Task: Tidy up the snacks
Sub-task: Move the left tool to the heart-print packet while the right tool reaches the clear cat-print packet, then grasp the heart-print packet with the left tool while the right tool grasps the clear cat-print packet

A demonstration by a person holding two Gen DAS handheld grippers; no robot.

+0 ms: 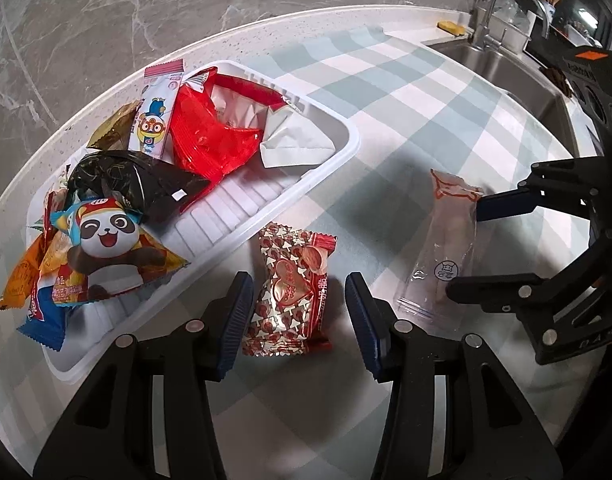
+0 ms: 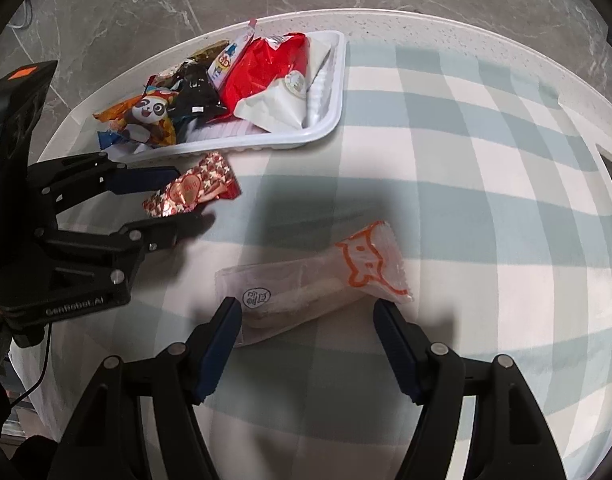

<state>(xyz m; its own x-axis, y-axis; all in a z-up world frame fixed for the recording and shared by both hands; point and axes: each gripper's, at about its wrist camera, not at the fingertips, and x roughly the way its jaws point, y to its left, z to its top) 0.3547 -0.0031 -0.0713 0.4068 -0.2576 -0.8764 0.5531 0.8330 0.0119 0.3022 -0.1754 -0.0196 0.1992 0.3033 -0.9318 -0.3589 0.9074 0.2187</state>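
Observation:
A red, heart-patterned candy packet (image 1: 294, 288) (image 2: 194, 190) lies on the checked cloth just in front of the white tray (image 1: 329, 168) (image 2: 337, 92). My left gripper (image 1: 298, 308) (image 2: 190, 198) straddles it, open, with gaps between pads and wrapper. A clear packet with an orange cat print (image 2: 306, 284) (image 1: 445, 248) lies to the right. My right gripper (image 2: 306, 312) (image 1: 481, 244) stands open around its near end, pads not pressing. The tray holds several snacks: a panda packet (image 1: 110, 248), a black one (image 1: 134, 184), a red one (image 1: 214, 132) and a white one (image 1: 294, 140).
The green-and-white checked cloth (image 2: 465, 160) covers a white counter whose curved edge (image 1: 106, 92) runs behind the tray, with grey marble floor beyond. A steel sink (image 1: 505, 64) with a faucet (image 1: 501, 0) lies at the far right. The tray's right half has bare ribbed bottom.

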